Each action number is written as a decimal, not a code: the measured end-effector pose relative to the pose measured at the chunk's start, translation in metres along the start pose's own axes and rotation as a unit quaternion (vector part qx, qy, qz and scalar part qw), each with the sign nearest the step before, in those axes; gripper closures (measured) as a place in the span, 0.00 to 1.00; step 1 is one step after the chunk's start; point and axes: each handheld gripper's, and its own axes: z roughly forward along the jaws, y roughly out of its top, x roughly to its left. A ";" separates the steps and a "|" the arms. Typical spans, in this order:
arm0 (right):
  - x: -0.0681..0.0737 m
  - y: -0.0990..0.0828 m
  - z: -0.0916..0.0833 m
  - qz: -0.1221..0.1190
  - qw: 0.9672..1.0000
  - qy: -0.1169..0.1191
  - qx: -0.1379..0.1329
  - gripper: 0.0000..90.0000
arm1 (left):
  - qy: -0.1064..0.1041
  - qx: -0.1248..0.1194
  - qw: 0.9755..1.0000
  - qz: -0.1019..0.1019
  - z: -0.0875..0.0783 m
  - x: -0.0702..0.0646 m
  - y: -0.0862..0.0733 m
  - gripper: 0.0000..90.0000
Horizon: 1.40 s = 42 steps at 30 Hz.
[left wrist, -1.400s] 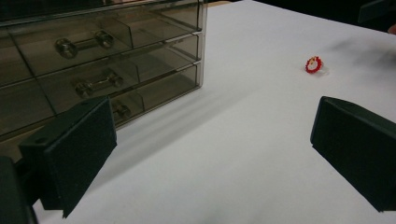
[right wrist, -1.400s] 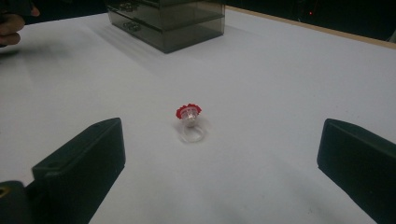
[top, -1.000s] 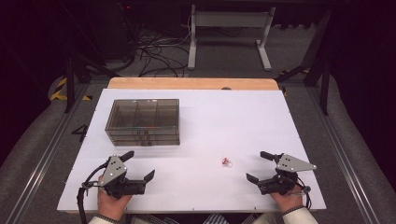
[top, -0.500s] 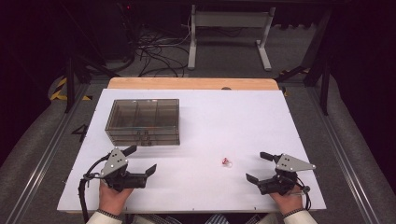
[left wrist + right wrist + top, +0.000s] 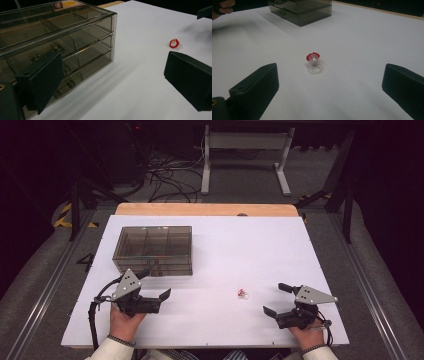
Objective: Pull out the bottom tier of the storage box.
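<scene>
My right claw (image 5: 274,303) stands wide, empty, aimed at the ring (image 5: 242,293) lying on the bench (image 5: 260,245) ahead. My left claw (image 5: 156,284) gapes beside the box (image 5: 153,249), placed to work its drawers.

Drawer box (image 5: 57,42) cut off left; contents too dim.

I see a white table (image 5: 280,250) before me, a grey metal stand (image 5: 245,150) and tangled cables (image 5: 165,175) behind it.
</scene>
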 end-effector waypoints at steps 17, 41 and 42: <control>0.000 0.000 0.000 0.001 1.000 0.006 0.001 0.02 | -0.005 0.012 1.000 0.007 0.012 0.007 0.011 0.05; -0.001 0.000 0.000 0.000 1.000 0.013 0.001 0.02 | -0.015 0.080 0.994 0.071 0.026 0.005 0.027 0.06; -0.001 0.000 0.000 0.002 1.000 0.014 0.001 0.02 | -0.014 0.079 0.994 0.075 0.026 0.004 0.027 0.07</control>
